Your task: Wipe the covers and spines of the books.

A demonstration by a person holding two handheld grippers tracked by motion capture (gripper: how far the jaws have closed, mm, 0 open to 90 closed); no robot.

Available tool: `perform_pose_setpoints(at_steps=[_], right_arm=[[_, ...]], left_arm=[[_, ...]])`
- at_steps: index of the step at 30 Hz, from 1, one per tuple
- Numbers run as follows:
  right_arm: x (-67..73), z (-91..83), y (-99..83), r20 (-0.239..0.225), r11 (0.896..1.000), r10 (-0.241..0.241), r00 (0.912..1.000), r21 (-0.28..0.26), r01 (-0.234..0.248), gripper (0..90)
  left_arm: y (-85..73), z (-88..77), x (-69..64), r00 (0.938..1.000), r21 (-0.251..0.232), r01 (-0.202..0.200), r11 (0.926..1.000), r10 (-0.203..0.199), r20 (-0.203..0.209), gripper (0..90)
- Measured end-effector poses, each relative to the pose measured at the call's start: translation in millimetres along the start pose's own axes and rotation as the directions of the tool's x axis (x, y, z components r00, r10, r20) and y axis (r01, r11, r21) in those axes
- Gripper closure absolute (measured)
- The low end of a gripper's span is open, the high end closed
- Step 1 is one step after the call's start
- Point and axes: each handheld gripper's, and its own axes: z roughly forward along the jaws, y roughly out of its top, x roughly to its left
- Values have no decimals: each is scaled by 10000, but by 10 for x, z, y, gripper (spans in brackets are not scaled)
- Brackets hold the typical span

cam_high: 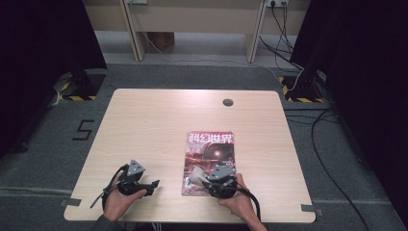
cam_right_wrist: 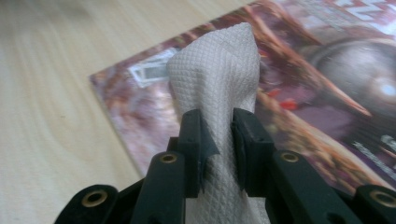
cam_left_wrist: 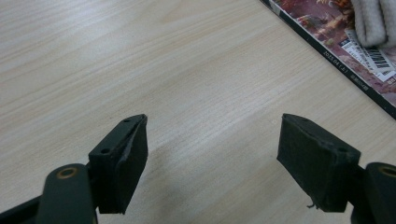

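The right claw (cam_right_wrist: pixel 218 149) is clamped tight on a bunched white paper towel (cam_right_wrist: pixel 215 88), whose free end sticks out past the jaws and hangs over the near left part of a magazine (cam_right_wrist: pixel 299 107) lying flat on the counter (cam_high: pixel 154 125). In the high view the magazine (cam_high: pixel 210 161) sits near the person's edge of the counter, a little right of the middle, with the right claw (cam_high: pixel 208 183) and the towel (cam_high: pixel 196 177) over its near left corner. The work in hand looks like wiping the magazine cover with the towel, and the wipe seems to be at its near corner. The left claw (cam_left_wrist: pixel 212 158) rests off to the left over bare wood, jaws spread wide with nothing between them; the magazine's edge (cam_left_wrist: pixel 336 56) lies a little way off from it. The next move probably calls for pressing the towel's loose end flat onto the cover and dragging it across without loosening the grip. A glossy magazine may slide under the stroke, so the idle left claw could pin its near edge first.
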Motion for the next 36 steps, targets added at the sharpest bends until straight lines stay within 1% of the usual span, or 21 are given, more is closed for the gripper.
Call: perform_pose_setpoints(at_steps=[4,5,7,12,15,17,21,22,23,24,25,26,28,29,30,32,33,34,36], right_arm=[[161,34,37,-413,9997,-257,9988,-39,255,745],[195,43,46,-504,9997,-251,9984,-28,250,744],[235,50,58,-570,9993,-375,9977,-32,374,744],[293,41,58,-655,9986,-534,9964,-8,535,745],[287,28,47,-680,9990,-450,9967,11,452,746],[239,1,21,-682,9994,-337,9971,33,340,748],[150,-43,-24,-488,9999,-83,9988,55,86,750],[105,-64,-44,-344,10000,2,9994,87,1,750],[28,-102,-79,-121,9999,110,9999,115,-109,750],[-1,-115,-93,-49,9998,163,9999,128,-162,750],[-1,-115,-93,-49,9998,163,9999,128,-162,750],[-86,-154,-134,183,9993,332,9993,139,-334,750],[-141,-183,-160,333,9991,396,9987,154,-401,750],[-141,-183,-160,333,9991,396,9987,154,-401,750],[-211,-225,-202,507,9978,632,9967,187,-642,750],[-281,-257,-235,697,9970,742,9948,179,-756,750],[-281,-257,-235,697,9970,742,9948,179,-756,750],[-345,-283,-261,820,9958,886,9927,175,-903,750],[-368,-291,-271,881,9951,954,9915,165,-972,750]], left_arm=[[1,4,-6,10000,13,-17,10000,17,18,241],[2,4,-5,10000,20,-19,10000,19,16,240],[2,3,-5,10000,29,-29,10000,29,24,240],[-1,-1,-6,10000,-4,-6,10000,6,47,241],[-1,-1,-10,10000,8,-18,10000,18,62,241],[0,1,-14,10000,3,-19,10000,19,70,241],[0,2,-14,10000,17,-31,10000,31,77,241],[1,1,-14,10000,12,-30,10000,30,80,241],[1,3,-15,10000,9,-33,10000,33,90,241],[-1,2,-16,10000,10,-41,10000,41,91,241],[-1,2,-16,10000,10,-41,10000,41,91,241],[-1,2,-18,10000,-2,-29,10000,29,85,241],[0,3,-18,10000,-6,-25,10000,25,88,241],[0,3,-18,10000,-6,-25,10000,25,88,241],[0,4,-19,9999,25,-58,10000,57,84,241],[2,5,-21,9999,17,-56,10000,56,86,241],[3,5,-23,9999,38,-60,10000,59,80,241],[2,10,-24,9999,31,-63,10000,62,111,241],[3,11,-22,9999,25,-62,10000,62,103,241]])
